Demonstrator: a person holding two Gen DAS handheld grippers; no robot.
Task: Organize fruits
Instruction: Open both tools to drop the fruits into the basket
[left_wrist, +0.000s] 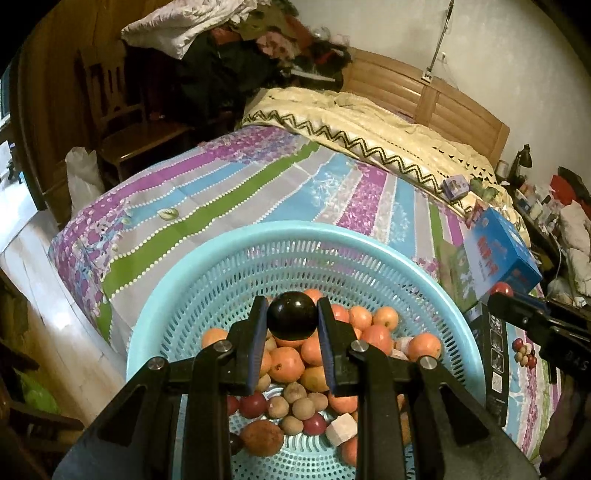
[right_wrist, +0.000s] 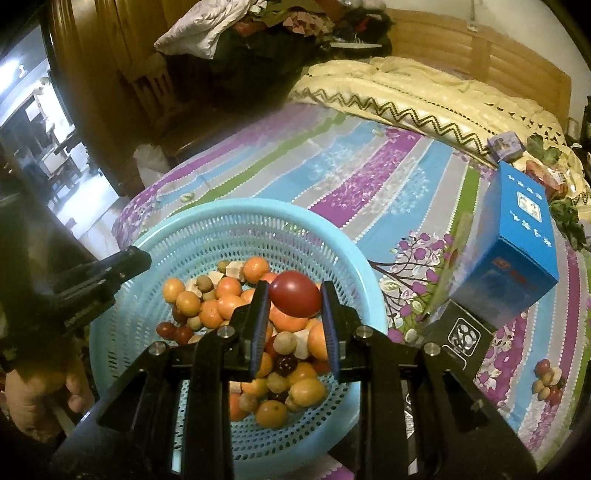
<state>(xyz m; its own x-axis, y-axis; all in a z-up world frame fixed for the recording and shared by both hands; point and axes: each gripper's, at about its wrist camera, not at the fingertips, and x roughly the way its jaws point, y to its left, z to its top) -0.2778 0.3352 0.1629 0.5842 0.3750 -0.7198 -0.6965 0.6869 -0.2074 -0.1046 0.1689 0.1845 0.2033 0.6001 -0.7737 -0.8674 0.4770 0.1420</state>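
My left gripper (left_wrist: 292, 319) pinches a dark plum (left_wrist: 292, 315) by the fingertips above the basket (left_wrist: 155, 314); it could squirt out. My right gripper (right_wrist: 293, 301) clamps a red fruit (right_wrist: 294, 298) likewise, and dropping either might bounce it over the rim onto the bed (right_wrist: 369, 173).

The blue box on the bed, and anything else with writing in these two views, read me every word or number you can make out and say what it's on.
Blue box: white characters and a square code, too blurred to read.
Blue box, left wrist view: red characters, unreadable.
Black box: only a white icon, no readable words.
Small purple box: print too small to read.
Nothing can be quoted with confidence.
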